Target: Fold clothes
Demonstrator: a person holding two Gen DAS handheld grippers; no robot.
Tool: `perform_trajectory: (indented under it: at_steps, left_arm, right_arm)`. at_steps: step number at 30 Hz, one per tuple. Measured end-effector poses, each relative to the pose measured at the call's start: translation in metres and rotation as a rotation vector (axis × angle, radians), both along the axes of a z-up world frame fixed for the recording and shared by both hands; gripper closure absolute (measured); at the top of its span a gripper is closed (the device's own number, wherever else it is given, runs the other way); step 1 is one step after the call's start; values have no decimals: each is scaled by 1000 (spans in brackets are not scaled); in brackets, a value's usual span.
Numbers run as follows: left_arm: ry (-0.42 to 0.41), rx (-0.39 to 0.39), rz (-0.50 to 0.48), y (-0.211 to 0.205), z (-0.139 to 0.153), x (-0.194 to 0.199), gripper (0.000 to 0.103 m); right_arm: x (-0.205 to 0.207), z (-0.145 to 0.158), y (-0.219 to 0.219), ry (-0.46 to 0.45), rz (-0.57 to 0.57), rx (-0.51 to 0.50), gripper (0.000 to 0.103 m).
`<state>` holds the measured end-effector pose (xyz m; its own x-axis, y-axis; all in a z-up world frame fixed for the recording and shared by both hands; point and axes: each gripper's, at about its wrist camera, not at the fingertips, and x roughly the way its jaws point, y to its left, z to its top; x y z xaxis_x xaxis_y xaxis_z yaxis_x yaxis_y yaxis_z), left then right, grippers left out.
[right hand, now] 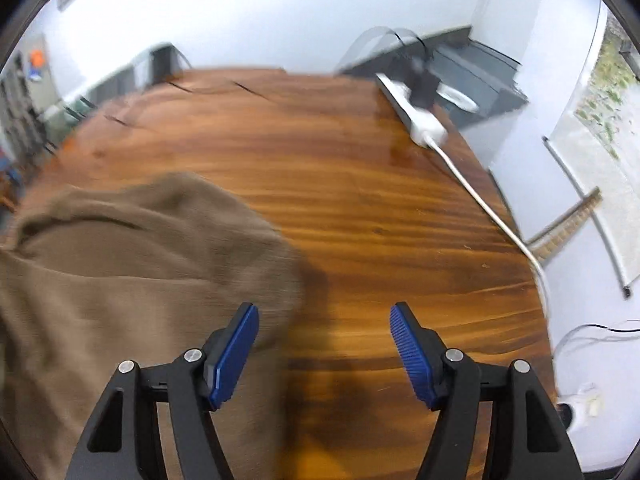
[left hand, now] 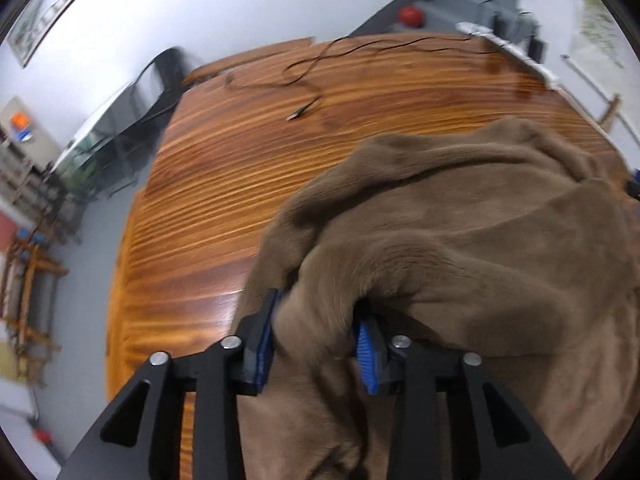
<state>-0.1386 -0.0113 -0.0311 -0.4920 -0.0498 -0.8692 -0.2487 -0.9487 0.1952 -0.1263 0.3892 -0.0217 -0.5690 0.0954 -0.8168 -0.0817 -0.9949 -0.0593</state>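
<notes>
Left wrist view: the left gripper [left hand: 318,322] has a bunched fold of the brown garment [left hand: 460,248] between its parted pads, on the wooden table [left hand: 208,184]. The right gripper [right hand: 324,336] gapes empty beside the garment's edge.

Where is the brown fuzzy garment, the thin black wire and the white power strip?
Brown garment [left hand: 460,240]: left wrist view, on its fuzzy middle.
Thin black wire [left hand: 316,62]: left wrist view, on a bend of the loose wire lying on the table.
White power strip [right hand: 424,126]: right wrist view, on its near end.
</notes>
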Motion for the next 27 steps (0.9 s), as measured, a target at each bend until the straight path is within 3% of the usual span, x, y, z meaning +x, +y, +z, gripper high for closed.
perform_trajectory:
  at_steps: [4,6,9,13,18,23,27]
  left_arm:
    - [8,22,38,-13,6,-5,49]
    - [15,8,40,-14,8,-7,46]
    - [12,-32,39,-14,6,-7,44]
    - [-8,-95,107,-33,0,-7,42]
    - [-9,-54,132,-41,4,2,42]
    - [17,-26,47,-9,8,8,34]
    - [-16,-5,13,12,-3,-2,34]
  right_arm:
    - [19,5,-55,13,167,-98,33]
    - [19,-9,-74,-23,216,-122,33]
    - [9,-39,-80,-92,206,-75,33]
    - [-5,-60,-62,-147,132,-42,33]
    - [-18,-63,-46,-149,49,4,33]
    - [-22,-61,-49,-154,41,12,33]
    - [-17,-56,-48,-155,37,3,33]
